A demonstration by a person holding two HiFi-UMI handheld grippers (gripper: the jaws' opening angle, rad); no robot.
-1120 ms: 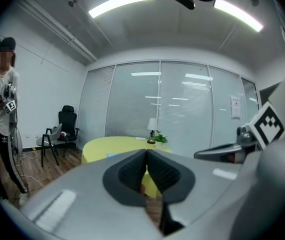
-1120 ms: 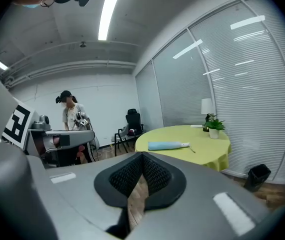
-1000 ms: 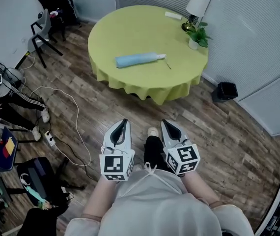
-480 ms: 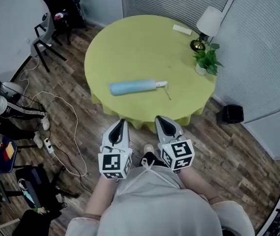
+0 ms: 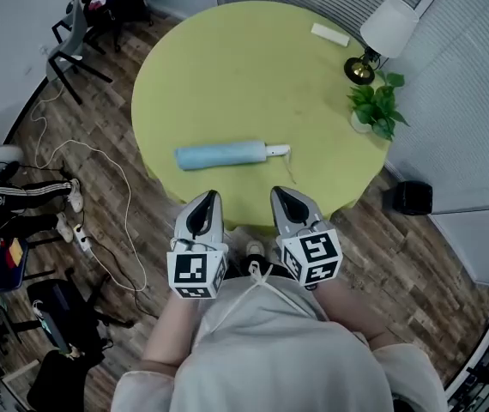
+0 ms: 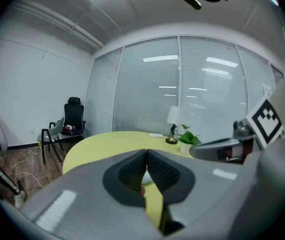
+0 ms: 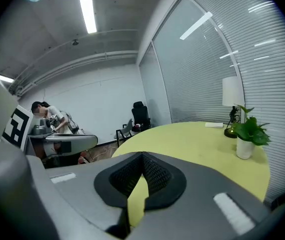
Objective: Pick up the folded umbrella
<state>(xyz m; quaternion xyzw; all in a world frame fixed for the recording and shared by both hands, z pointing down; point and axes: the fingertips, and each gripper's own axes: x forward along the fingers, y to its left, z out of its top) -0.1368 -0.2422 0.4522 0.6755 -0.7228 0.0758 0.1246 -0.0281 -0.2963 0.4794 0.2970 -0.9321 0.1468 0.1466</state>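
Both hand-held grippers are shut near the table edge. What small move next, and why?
Probably open the left hand-held gripper and ease it forward over the folded umbrella. Its jaws are together and empty, and the umbrella lies flat on the yellow-green table just beyond its tips, untouched.

**Room stock, as I read it from my end**

Floor: wood-look planks (image 5: 416, 256), with a loose white cable (image 5: 129, 204) trailing at left. Centre: one round table (image 5: 227, 67) under a yellow-green cloth. At its far edge I log a white-shaded lamp (image 5: 388, 28) and a potted plant (image 5: 377, 110). Right: glazed walls with closed blinds (image 5: 476, 127), and a black bin (image 5: 410, 197) at their foot. Far left: grey chair (image 5: 71, 41), white wall (image 6: 37, 94). Overhead: strip light (image 7: 87, 14).
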